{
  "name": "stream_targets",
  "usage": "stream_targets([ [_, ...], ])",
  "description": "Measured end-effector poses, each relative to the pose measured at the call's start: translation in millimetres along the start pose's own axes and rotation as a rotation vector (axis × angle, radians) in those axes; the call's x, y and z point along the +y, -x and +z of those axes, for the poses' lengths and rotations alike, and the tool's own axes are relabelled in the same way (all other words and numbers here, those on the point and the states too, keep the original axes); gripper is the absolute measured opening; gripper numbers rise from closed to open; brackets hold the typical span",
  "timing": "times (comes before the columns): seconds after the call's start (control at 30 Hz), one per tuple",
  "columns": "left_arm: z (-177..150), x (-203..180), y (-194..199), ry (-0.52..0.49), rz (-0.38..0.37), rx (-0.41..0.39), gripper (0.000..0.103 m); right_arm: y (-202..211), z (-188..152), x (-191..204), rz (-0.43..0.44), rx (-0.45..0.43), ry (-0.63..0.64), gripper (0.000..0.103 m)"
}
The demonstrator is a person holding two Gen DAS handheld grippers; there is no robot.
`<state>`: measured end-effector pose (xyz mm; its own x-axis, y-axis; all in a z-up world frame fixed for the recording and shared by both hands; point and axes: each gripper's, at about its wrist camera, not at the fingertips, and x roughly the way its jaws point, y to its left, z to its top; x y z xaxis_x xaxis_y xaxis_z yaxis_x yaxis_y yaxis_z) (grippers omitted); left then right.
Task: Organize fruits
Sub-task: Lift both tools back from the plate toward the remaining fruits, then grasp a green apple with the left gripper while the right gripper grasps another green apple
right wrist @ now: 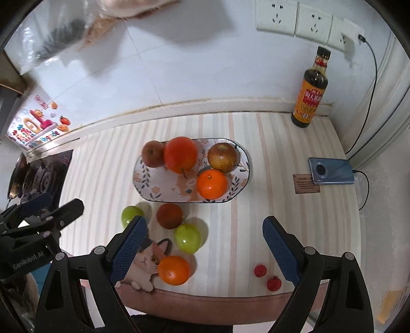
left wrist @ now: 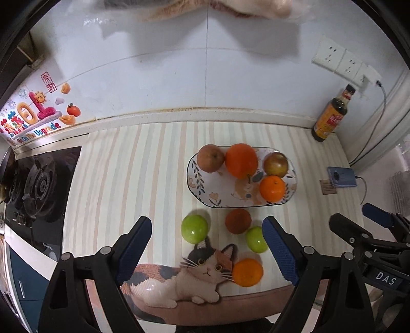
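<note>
An oval patterned plate [left wrist: 205, 194] [right wrist: 151, 192] holds two apples [left wrist: 210, 158] [left wrist: 276, 164], a large orange [left wrist: 241, 160] and a small orange [left wrist: 272, 188]. On the mat in front lie two green apples [left wrist: 194, 228] [left wrist: 256, 240], a dark red-brown fruit [left wrist: 238, 221] and an orange [left wrist: 247, 272]. My left gripper [left wrist: 207, 251] is open and empty above these loose fruits. My right gripper [right wrist: 205, 251] is open and empty, with a green apple [right wrist: 187, 238] and the orange [right wrist: 174, 270] between its fingers. Two small red fruits [right wrist: 260, 270] [right wrist: 274, 283] lie near the front edge.
A sauce bottle [right wrist: 309, 89] stands at the back right by the wall sockets [right wrist: 294, 18]. A phone [right wrist: 331, 170] on a cable and a small card [right wrist: 306, 183] lie at the right. A gas stove [left wrist: 38, 189] is at the left. The mat has a cat picture [left wrist: 194, 279].
</note>
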<state>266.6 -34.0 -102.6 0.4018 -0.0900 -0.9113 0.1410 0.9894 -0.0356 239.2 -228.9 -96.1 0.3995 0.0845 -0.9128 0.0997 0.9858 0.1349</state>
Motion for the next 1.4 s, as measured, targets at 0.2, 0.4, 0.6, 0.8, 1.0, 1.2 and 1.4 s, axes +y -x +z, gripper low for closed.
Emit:
stream_targets([
  [0.2,-8,1,21,0.013,-0.01,-0.035,0.088,28,-6,6,0.009,-0.043,0.0,0.094],
  [0.4,-12,10,18,0.039,0.003,-0.018,0.089,29,-9,6,0.024,-0.04,-0.016,0.094],
  [0.6,-19,24,-12,0.05,0.043,0.05,0.098,-25,-16,-1,0.086,0.069,-0.048,0.097],
  [0.8,-24,40,-73,0.071,0.076,0.187,0.098,-110,-27,-5,0.144,0.216,-0.087,0.097],
  [1.0,-23,41,-139,0.029,0.094,0.317,0.098,-177,-33,-1,0.138,0.33,-0.078,0.087],
  [1.2,-19,32,-189,-0.036,0.094,0.409,0.098,-220,-38,15,0.112,0.433,-0.009,0.08],
  [1.4,-20,20,-218,-0.111,0.079,0.443,0.091,-234,-43,20,0.108,0.459,0.024,0.059],
])
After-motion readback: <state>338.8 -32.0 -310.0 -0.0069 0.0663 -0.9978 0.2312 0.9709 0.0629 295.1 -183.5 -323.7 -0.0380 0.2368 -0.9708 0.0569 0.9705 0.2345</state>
